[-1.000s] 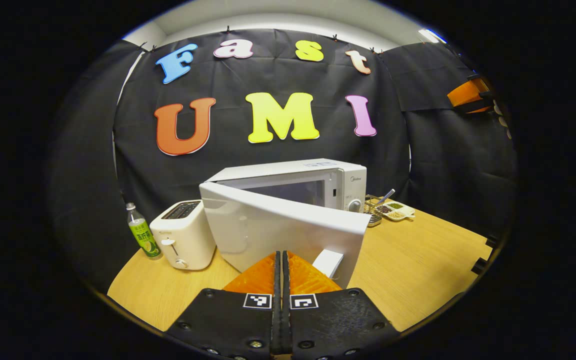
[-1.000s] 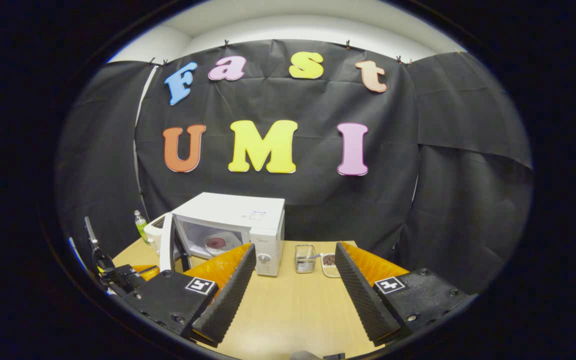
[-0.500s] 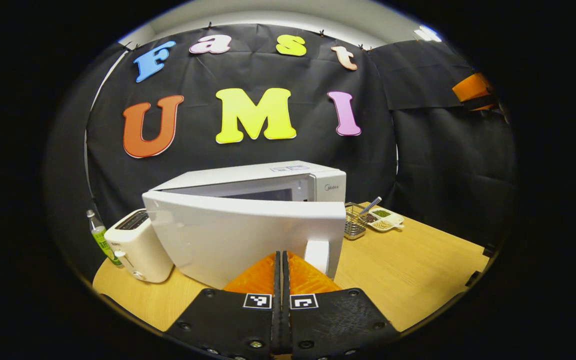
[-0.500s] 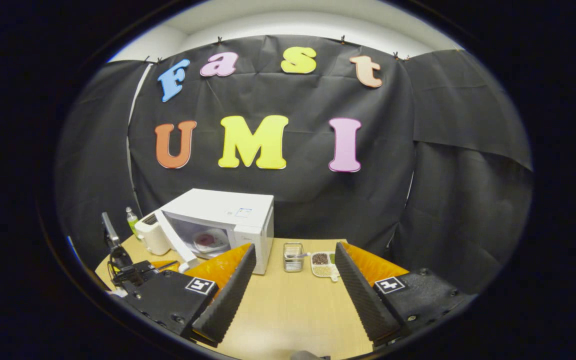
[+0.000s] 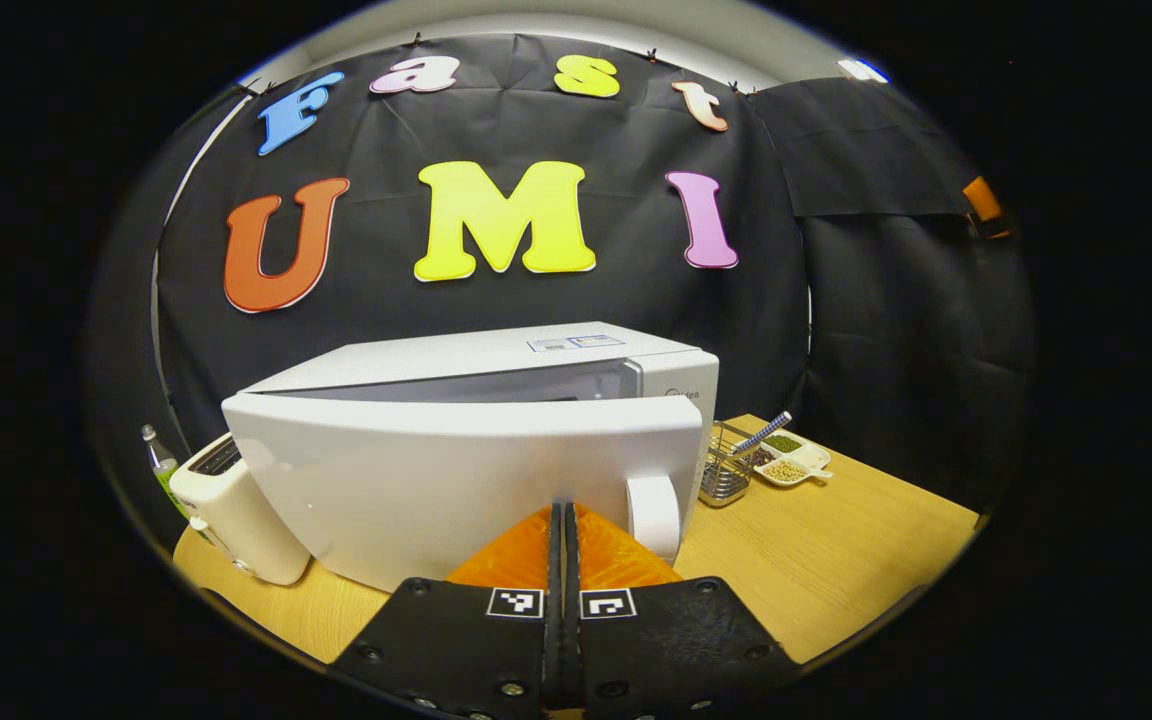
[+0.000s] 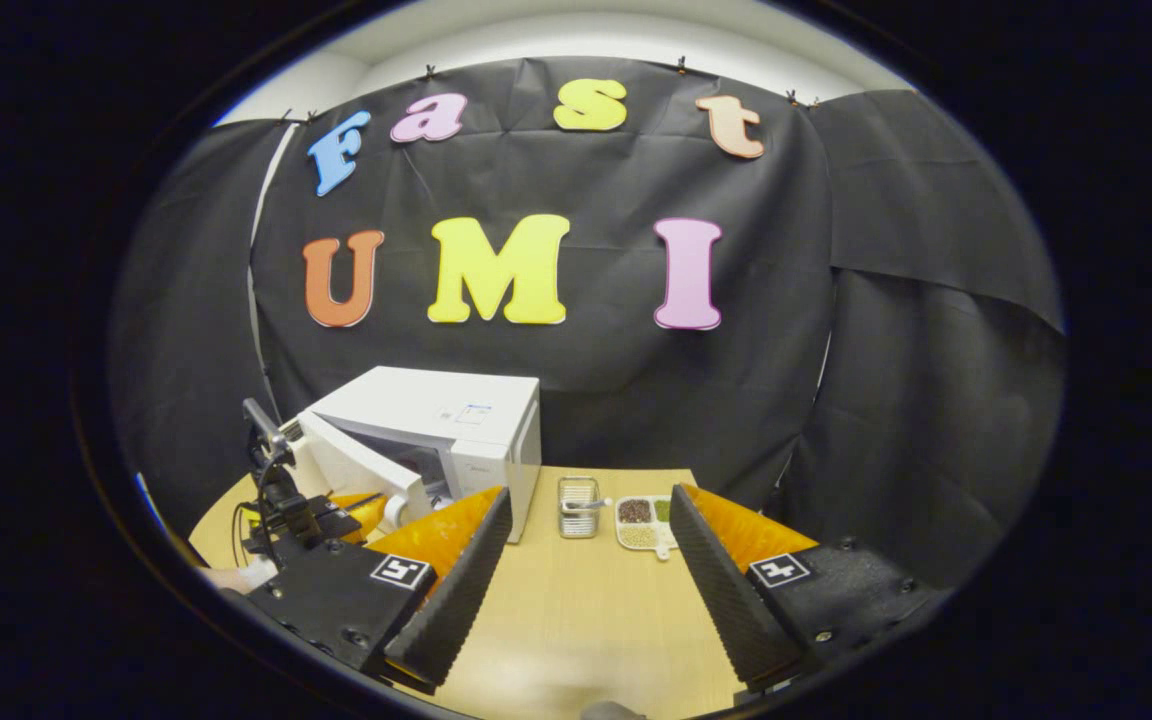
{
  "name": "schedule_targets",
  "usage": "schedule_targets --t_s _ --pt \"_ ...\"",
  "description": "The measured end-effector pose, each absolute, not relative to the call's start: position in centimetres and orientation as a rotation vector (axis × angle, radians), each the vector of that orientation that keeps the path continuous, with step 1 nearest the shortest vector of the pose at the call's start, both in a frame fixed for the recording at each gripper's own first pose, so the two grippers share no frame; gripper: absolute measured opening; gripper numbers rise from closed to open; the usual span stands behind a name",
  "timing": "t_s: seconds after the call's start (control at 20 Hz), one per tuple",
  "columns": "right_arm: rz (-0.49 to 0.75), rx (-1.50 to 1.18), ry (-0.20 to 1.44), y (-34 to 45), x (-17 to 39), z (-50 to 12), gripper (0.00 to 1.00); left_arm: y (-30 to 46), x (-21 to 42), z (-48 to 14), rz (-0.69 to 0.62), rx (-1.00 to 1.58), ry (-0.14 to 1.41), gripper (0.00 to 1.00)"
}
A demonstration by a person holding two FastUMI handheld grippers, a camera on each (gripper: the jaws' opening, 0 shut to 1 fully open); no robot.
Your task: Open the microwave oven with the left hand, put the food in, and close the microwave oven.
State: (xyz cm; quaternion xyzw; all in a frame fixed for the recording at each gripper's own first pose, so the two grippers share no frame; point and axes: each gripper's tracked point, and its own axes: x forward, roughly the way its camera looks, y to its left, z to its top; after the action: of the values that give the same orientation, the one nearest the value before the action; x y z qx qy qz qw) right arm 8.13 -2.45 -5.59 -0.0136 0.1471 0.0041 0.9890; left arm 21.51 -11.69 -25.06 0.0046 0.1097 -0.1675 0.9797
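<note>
Now the microwave door has swung nearly shut since a second ago, a narrow gap left at its handle. Your left gripper, fingers together, presses the door; your right gripper, fingers apart, hangs over bare worktop. The food inside is hidden.

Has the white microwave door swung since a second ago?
Yes. The white microwave door has swung toward closed: its free edge is now near the microwave's control panel, narrowing the gap.
</note>
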Motion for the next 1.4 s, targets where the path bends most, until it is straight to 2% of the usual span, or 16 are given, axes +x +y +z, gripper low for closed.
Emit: schedule_targets --t_s 0.05,0.1,0.15,0.2,0.4,0.55,0.7,0.75,0.85,0.9,0.95,1.0,1.05,1.25,1.3,1.4 --pt "0.007 -0.028 0.303 -2.6 8.3 -5.8 1.0 -12.0 22.2 -25.0 -0.333 0.008 0.22 0.0" --pt "0.007 -0.029 0.308 -2.8 8.6 -6.0 0.92 -12.3 23.0 -25.0 -0.332 0.002 0.218 0.0" --pt "0.005 -0.03 0.313 -3.1 8.8 -6.2 1.0 -12.7 23.5 -24.9 -0.332 -0.003 0.218 0.0" --pt "0.005 -0.028 0.316 -3.3 9.0 -6.2 0.92 -13.0 24.2 -24.9 -0.329 -0.005 0.215 0.0" --pt "0.0 -0.029 0.323 -4.0 9.9 -6.4 1.0 -13.9 26.8 -25.1 -0.319 -0.002 0.231 0.0" --pt "-0.005 -0.026 0.328 -4.5 10.3 -6.6 0.92 -14.0 27.0 -25.4 -0.309 -0.018 0.233 0.0" --pt "-0.003 -0.025 0.343 -4.6 10.7 -7.0 1.0 -14.0 27.2 -25.4 -0.314 -0.005 0.24 0.0" --pt "-0.001 -0.022 0.343 -4.4 10.7 -6.9 0.92 -14.0 27.2 -25.3 -0.313 0.001 0.238 0.0" --pt "0.005 -0.017 0.344 -4.0 11.0 -7.0 1.0 -14.1 27.4 -25.3 -0.308 0.005 0.234 0.0" --pt "0.009 -0.016 0.346 -3.7 11.1 -7.1 0.92 -14.1 27.5 -25.3 -0.304 0.009 0.237 0.0" --pt "0.013 -0.016 0.349 -3.3 11.1 -7.3 1.0 -14.1 27.8 -25.3 -0.301 0.018 0.24 0.0" --pt "0.019 -0.014 0.352 -2.9 11.2 -7.3 0.92 -14.1 28.1 -25.5 -0.287 0.019 0.265 0.0" --pt "0.025 -0.012 0.353 -2.3 10.9 -7.3 1.0 -14.2 28.1 -25.3 -0.279 0.003 0.259 0.0" --pt "0.021 -0.041 0.338 -1.1 9.8 -6.9 1.0 -12.4 26.4 -24.6 -0.217 0.0 0.261 0.0" --pt "0.016 -0.042 0.328 -0.9 9.5 -6.7 1.0 -12.1 25.3 -24.3 -0.222 -0.028 0.26 0.06" --pt "0.008 -0.042 0.312 -0.4 8.8 -6.4 1.0 -10.4 23.3 -23.8 -0.203 -0.03 0.263 0.95"
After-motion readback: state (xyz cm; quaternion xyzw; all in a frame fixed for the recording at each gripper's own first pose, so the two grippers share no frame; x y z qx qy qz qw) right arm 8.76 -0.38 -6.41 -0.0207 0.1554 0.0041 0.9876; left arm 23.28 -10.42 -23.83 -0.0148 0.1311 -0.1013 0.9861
